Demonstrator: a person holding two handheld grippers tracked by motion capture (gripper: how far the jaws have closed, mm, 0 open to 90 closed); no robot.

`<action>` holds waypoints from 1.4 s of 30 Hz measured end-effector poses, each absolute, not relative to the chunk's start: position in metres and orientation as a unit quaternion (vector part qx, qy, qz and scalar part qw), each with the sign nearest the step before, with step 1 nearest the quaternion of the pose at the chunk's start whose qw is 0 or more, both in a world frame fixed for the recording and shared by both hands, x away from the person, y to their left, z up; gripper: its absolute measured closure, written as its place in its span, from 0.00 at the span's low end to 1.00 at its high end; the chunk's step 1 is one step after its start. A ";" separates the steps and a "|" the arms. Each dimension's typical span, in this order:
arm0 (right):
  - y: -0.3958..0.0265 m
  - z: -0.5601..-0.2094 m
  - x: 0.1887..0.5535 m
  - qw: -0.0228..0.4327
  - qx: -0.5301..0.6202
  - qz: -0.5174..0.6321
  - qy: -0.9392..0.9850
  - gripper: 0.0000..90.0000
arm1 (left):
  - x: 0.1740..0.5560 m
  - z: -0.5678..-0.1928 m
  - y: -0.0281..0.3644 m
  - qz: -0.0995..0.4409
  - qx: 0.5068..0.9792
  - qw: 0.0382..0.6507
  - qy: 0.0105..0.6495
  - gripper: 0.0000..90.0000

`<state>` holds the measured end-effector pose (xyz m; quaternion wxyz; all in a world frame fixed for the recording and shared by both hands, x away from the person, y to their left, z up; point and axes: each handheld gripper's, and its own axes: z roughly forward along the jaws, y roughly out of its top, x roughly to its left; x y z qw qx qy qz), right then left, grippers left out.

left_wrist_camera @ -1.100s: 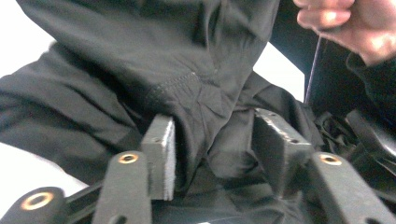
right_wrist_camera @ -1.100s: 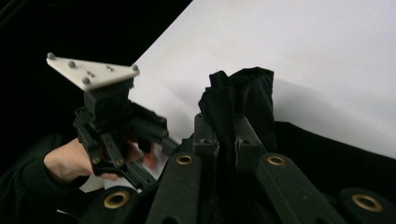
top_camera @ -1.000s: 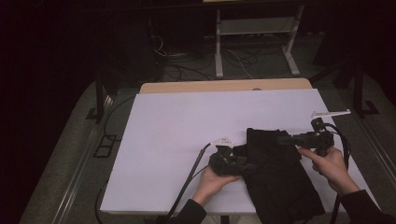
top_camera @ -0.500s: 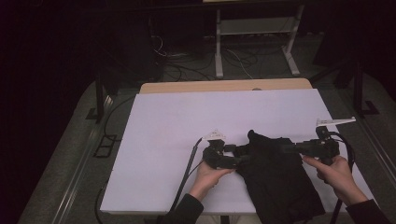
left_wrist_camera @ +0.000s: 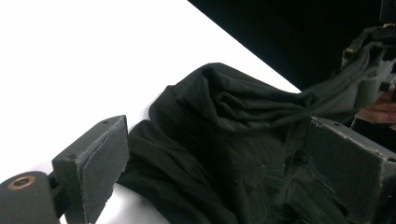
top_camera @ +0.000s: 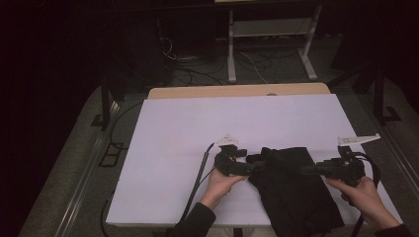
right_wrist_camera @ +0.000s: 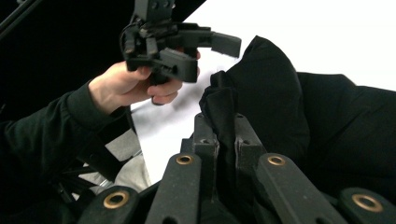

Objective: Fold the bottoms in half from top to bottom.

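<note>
Between right hand-held gripper [right_wrist_camera: 224, 135] pads, black cloth [right_wrist_camera: 275, 102]

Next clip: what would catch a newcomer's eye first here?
The black cloth, rumpled on the near right part of the white table, stands out most. The right gripper is clamped on a fold of it, while the left gripper has just been opening, its jaws standing wide with cloth between them, unpressed.
</note>
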<state>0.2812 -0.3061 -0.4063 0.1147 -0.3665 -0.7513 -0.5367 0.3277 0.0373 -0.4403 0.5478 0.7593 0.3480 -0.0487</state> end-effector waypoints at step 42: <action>-0.352 -0.448 0.252 0.162 -0.415 -0.490 -0.749 0.78 | 0.328 -0.442 0.036 -0.042 0.755 0.549 0.356 0.09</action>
